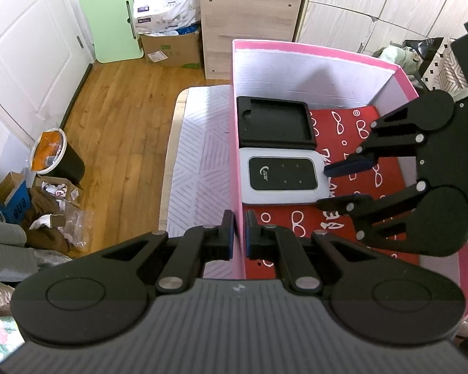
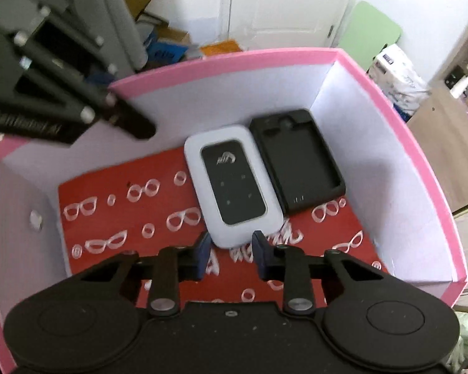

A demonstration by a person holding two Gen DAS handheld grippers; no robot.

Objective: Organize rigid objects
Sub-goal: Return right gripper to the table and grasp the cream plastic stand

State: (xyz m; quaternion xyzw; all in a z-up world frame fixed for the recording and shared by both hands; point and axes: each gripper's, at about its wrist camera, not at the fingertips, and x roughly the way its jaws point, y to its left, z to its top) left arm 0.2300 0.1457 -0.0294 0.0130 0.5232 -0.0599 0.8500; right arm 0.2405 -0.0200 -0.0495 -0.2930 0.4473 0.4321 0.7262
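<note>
A pink box [image 1: 312, 50] [image 2: 234, 62] with white inner walls and a red patterned floor holds a white pocket device with a black screen [image 1: 282, 177] [image 2: 232, 184]. A black case [image 1: 274, 121] [image 2: 298, 160] lies beside it, touching. My left gripper [image 1: 239, 233] is shut on the box's near side wall, one finger inside and one outside. It shows in the right wrist view at the box's rim [image 2: 131, 124]. My right gripper [image 2: 231, 251] [image 1: 332, 184] is open inside the box, its fingers just short of the white device's end, holding nothing.
The box stands on a striped white surface [image 1: 199, 162]. Past its edge is wooden floor [image 1: 124, 118] with a black bin [image 1: 57, 155], cardboard boxes [image 1: 171, 50], a green board [image 1: 112, 21] and a wooden cabinet [image 1: 249, 28].
</note>
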